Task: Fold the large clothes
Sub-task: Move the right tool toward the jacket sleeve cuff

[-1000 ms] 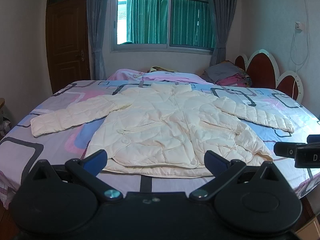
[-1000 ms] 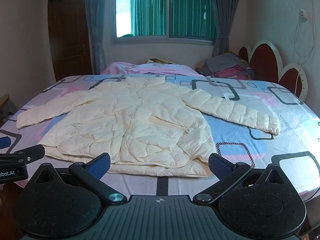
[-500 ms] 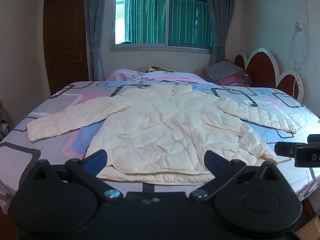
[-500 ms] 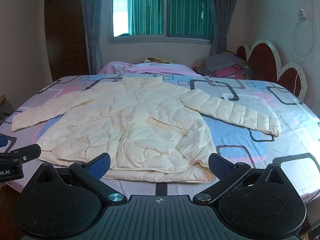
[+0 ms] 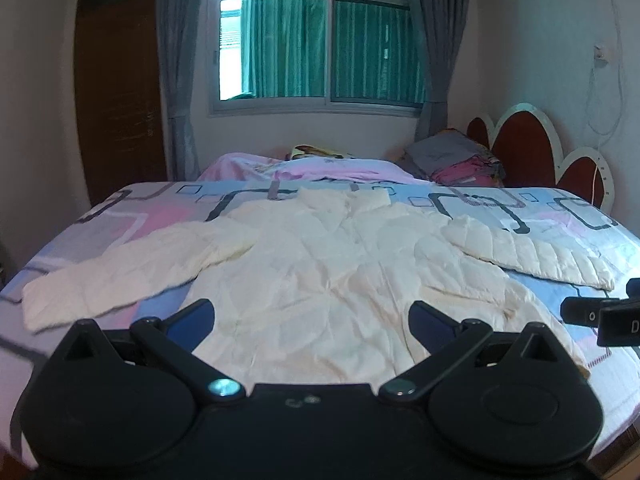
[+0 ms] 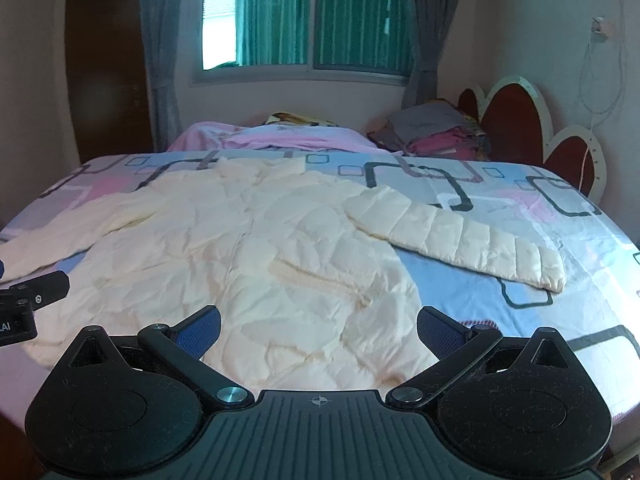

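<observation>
The folding has not started yet, as far as the pictures show. The cream padded jacket (image 5: 340,280) lies flat and front-up on the bed (image 6: 580,280), both sleeves spread out to the sides, and no part of it is turned over.

Nearest to the cameras, the left gripper (image 5: 311,314) hangs above the hem of the jacket with its jaws wide apart and nothing between them. The right gripper (image 6: 319,322) is just beside it, also over the lower part of the jacket, jaws wide apart and empty. Neither one touches the cloth. In each view, the body of the other gripper shows at the side edge.

Further from the hem, the jacket's own right sleeve (image 5: 120,276) reaches out toward the side of the bed near the door, and the other sleeve (image 6: 460,236) lies out toward the headboard side. Probably the sleeves must be brought in over the body first, then the body folded; all of this is still to do.

Beyond the collar of the jacket lies a pink blanket (image 5: 304,168), and next to it a pile of folded clothes (image 6: 436,134) beside the red headboard (image 6: 508,120). These are apart from the jacket and seem not to block the work. Behind them are the window (image 5: 320,48) with green curtains and a brown door (image 5: 120,92).
</observation>
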